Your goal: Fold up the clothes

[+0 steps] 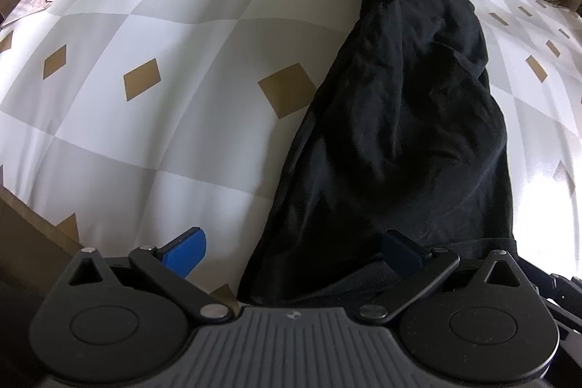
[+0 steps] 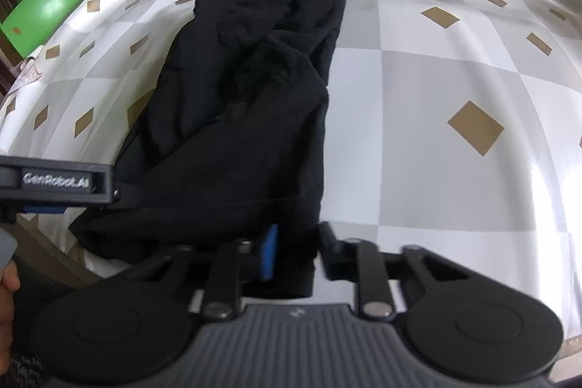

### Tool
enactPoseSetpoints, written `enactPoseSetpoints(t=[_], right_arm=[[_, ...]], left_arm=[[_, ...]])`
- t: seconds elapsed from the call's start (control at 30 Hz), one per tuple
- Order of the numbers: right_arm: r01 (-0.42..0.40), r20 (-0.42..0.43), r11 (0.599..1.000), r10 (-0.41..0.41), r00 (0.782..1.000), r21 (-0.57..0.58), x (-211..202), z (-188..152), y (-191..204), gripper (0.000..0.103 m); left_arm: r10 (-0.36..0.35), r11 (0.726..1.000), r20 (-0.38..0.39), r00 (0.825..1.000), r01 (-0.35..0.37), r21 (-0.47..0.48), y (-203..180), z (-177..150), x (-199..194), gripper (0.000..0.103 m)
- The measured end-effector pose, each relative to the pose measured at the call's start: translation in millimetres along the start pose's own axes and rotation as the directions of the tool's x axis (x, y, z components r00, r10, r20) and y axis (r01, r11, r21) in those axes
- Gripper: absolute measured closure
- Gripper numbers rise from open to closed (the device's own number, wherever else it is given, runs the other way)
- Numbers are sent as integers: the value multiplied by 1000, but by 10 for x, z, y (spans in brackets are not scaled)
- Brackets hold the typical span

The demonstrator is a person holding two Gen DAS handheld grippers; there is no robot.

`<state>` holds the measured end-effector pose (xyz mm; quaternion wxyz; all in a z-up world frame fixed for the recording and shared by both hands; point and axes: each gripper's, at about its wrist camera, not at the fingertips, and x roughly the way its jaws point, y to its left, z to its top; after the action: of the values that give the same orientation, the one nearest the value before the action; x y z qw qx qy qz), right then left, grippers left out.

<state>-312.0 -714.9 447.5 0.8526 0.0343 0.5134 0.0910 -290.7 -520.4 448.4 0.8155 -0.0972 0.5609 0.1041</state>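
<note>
Near hem of black garment [image 2: 236, 119] partly hidden behind right gripper [image 2: 296, 251]; jaws pinching its near right corner. Left gripper [image 1: 291, 253] angled steeply down at near left corner, jaws spread, right pad over cloth, not pressing. Garment bunched on checkered tablecloth [image 2: 436, 97], long axis running near to far.

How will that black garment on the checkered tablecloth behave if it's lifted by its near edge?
The black garment will likely go floppy and drape, since it lies in soft, rumpled folds. It is probably light, thin knit fabric. The glossy tablecloth looks slick, so trailing cloth may slide. The right hand-held gripper is pinching the hem.
</note>
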Motion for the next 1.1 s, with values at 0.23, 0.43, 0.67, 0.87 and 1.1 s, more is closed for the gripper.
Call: enactPoseSetpoints(t=[0.23, 0.43, 0.67, 0.87, 1.1], right_arm=[[-1, -35, 1000, 0, 999, -15, -74, -80, 82, 96], [-3, -72, 999, 0, 997, -42, -108, -212, 209, 96], [-28, -40, 997, 31, 999, 67, -244, -181, 78, 74], [-16, 41, 990, 10, 999, 140, -287, -94, -81, 62], [4, 89, 994, -14, 996, 109, -104, -10, -82, 62]], left_arm=[[4, 1000, -5, 1000, -4, 5, 3, 3, 27, 0], [4, 1000, -18, 1000, -5, -2, 28, 8, 54, 0], [8, 1000, -17, 1000, -8, -12, 50, 6, 51, 0], [8, 1000, -13, 1000, -8, -8, 22, 5, 46, 0], [7, 1000, -11, 1000, -7, 17, -34, 0, 53, 0]])
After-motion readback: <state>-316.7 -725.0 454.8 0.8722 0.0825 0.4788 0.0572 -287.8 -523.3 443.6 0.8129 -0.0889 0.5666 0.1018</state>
